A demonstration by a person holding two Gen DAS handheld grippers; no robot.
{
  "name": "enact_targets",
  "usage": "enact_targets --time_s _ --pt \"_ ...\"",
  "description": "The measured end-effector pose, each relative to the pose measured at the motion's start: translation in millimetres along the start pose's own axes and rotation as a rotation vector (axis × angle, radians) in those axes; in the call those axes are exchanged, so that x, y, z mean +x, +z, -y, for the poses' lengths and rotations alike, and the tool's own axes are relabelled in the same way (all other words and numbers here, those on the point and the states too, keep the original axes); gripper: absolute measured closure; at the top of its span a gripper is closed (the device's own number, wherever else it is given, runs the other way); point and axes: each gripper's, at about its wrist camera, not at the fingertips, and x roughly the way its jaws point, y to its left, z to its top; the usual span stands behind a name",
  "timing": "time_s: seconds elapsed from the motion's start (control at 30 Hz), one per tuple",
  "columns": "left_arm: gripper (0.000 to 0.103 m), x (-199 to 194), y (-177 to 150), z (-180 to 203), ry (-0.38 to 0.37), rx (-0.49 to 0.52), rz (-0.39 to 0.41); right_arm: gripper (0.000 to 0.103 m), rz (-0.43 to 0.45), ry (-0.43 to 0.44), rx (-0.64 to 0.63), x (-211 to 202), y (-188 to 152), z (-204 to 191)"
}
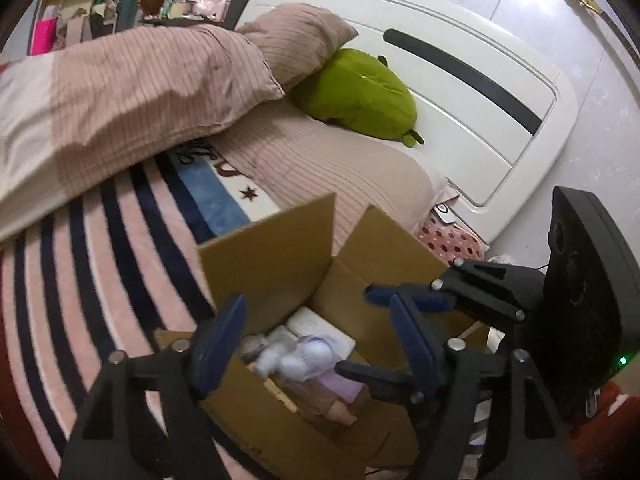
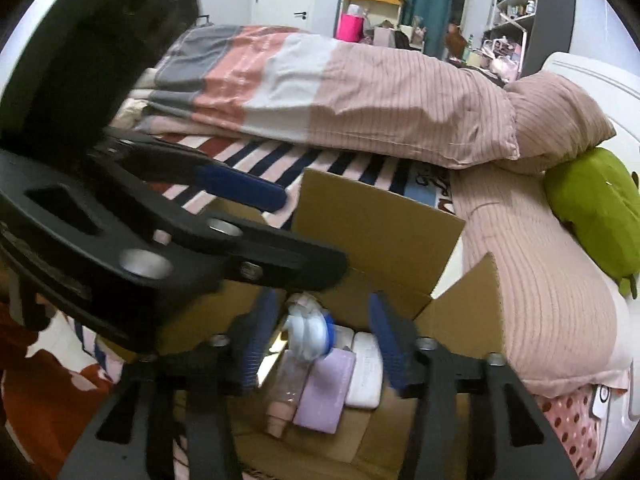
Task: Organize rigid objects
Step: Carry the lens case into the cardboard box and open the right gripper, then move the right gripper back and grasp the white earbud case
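Observation:
An open cardboard box (image 1: 276, 256) stands on the bed; it also shows in the right wrist view (image 2: 376, 220). Inside lie a white case (image 2: 366, 372), a lilac box (image 2: 326, 392), a pink bottle (image 2: 286, 396) and a round white and blue item (image 2: 310, 330). My left gripper (image 1: 316, 344) is open above the box with nothing between its blue pads (image 1: 222, 344). My right gripper (image 2: 320, 344) is open above the same box, empty. The right gripper also shows in the left wrist view (image 1: 384, 332), coming in from the right. The left gripper crosses the right wrist view (image 2: 248, 216) from the left.
The box rests on a striped pink and navy blanket (image 1: 100, 248). A folded duvet (image 1: 120, 92) and pillow (image 1: 296, 40) lie behind it. A green plush (image 1: 356, 92) leans on the white headboard (image 1: 460, 92). Shelves (image 2: 516, 8) stand across the room.

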Motion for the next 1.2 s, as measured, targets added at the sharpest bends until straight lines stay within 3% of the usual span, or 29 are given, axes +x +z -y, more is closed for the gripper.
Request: enact_targets --time_s 0.1,0.2,0.37,0.63,0.73,0.9,1.0,1.2 --pt "0.020 -28 -4 -6 0.041 0.003 0.063 0.053 0.022 0.020 0.004 -8 1 -6" --pt "0.018 -62 -12 -18 0.102 0.002 0.129 0.053 0.068 0.080 -0.007 -16 12 -22" --pt "0.015 -128 -44 -60 0.284 -0.080 0.214 0.052 0.133 0.202 -0.075 -20 37 -83" --pt "0.014 -180 -122 -140 0.480 -0.199 0.237 0.052 0.009 0.360 -0.145 49 47 -179" --pt "0.014 -176 -149 -164 0.498 -0.229 0.218 0.052 -0.058 0.356 -0.123 87 38 -191" --pt "0.014 -161 -180 -194 0.466 -0.290 0.192 0.052 -0.141 0.186 -0.034 154 16 -175" --pt "0.014 -150 -189 -205 0.444 -0.310 0.177 0.039 -0.149 0.113 0.002 182 11 -157" --pt "0.014 -133 -191 -214 0.421 -0.320 0.152 0.039 -0.115 0.108 -0.013 206 11 -148"
